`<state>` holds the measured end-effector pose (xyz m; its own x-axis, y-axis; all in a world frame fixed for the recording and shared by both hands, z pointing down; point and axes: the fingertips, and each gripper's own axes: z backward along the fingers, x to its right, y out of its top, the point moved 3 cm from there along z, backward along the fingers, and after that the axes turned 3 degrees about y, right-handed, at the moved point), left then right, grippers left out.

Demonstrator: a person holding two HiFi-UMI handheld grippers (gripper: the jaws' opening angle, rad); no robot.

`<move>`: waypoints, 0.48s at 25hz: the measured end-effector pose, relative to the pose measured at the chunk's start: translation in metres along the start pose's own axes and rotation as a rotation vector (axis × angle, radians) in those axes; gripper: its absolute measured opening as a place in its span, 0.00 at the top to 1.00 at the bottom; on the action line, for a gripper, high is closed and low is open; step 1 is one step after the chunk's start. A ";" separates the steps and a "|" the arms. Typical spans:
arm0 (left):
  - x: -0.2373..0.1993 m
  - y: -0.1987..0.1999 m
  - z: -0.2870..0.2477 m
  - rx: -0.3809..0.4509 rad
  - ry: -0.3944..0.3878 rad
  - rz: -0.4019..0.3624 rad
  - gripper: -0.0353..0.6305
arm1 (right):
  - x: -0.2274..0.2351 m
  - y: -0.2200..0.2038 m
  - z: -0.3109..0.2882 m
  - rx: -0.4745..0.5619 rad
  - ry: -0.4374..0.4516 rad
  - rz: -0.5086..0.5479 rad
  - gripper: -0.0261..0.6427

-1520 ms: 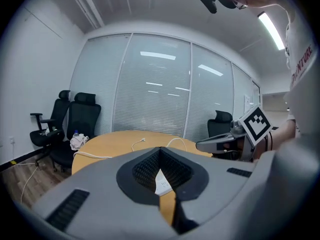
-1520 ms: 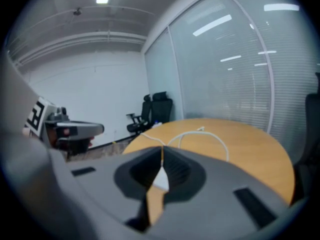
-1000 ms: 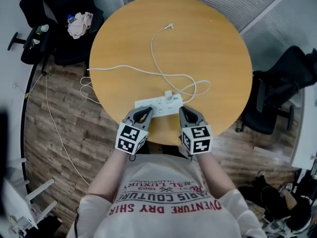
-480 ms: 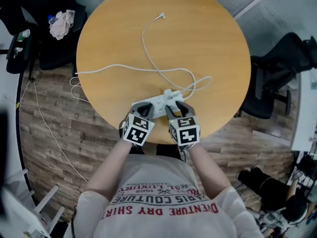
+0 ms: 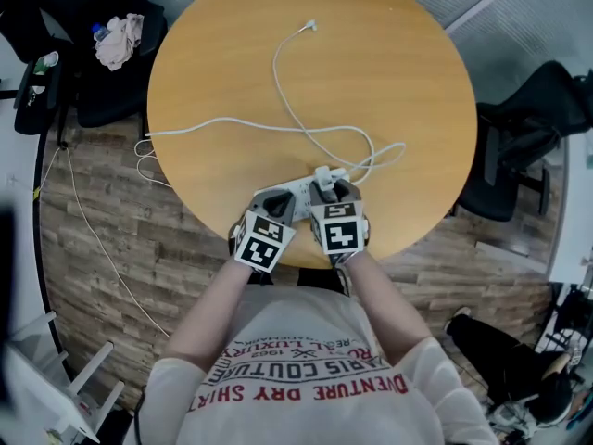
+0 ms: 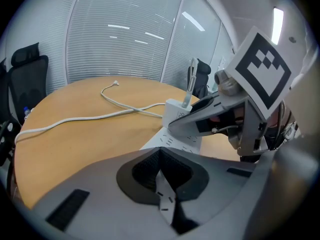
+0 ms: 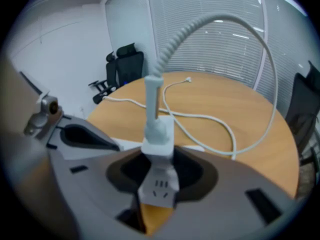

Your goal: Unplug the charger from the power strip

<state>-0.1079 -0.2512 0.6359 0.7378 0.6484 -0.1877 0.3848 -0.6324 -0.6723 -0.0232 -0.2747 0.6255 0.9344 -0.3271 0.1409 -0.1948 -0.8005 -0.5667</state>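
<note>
White charger (image 7: pixel 158 136) sits clamped between the right gripper's (image 7: pixel 159 156) fingers; its cable (image 7: pixel 152 91) rises beyond them. Left gripper (image 6: pixel 161 170) pinches the power strip's (image 6: pixel 171 141) end.

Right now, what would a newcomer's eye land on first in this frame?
The right gripper, jaws clamped on the white charger plugged into the power strip at the round table's near edge. Beside it, the left gripper rests on the strip, and a white cable loops across the tabletop.
</note>
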 end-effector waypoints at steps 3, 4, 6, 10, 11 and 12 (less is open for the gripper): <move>-0.001 0.000 0.000 -0.007 0.022 0.006 0.90 | -0.001 -0.001 0.001 0.015 -0.011 0.006 0.73; 0.000 -0.001 0.000 -0.009 0.028 0.004 0.90 | -0.001 -0.002 0.002 0.015 -0.014 0.012 0.73; 0.000 -0.001 0.001 -0.007 0.035 -0.002 0.90 | -0.002 -0.004 0.004 0.008 -0.022 0.018 0.73; 0.001 0.000 0.000 -0.005 0.028 -0.014 0.90 | -0.001 -0.006 0.006 -0.021 -0.032 -0.005 0.73; 0.001 0.000 -0.001 -0.004 0.026 -0.016 0.90 | 0.000 -0.006 0.007 -0.027 -0.033 -0.014 0.73; 0.001 0.000 -0.001 -0.002 0.026 -0.019 0.90 | 0.000 -0.007 0.009 -0.034 -0.033 -0.022 0.73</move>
<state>-0.1065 -0.2505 0.6367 0.7446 0.6490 -0.1561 0.3999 -0.6209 -0.6742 -0.0190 -0.2651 0.6222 0.9478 -0.2931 0.1256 -0.1838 -0.8240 -0.5360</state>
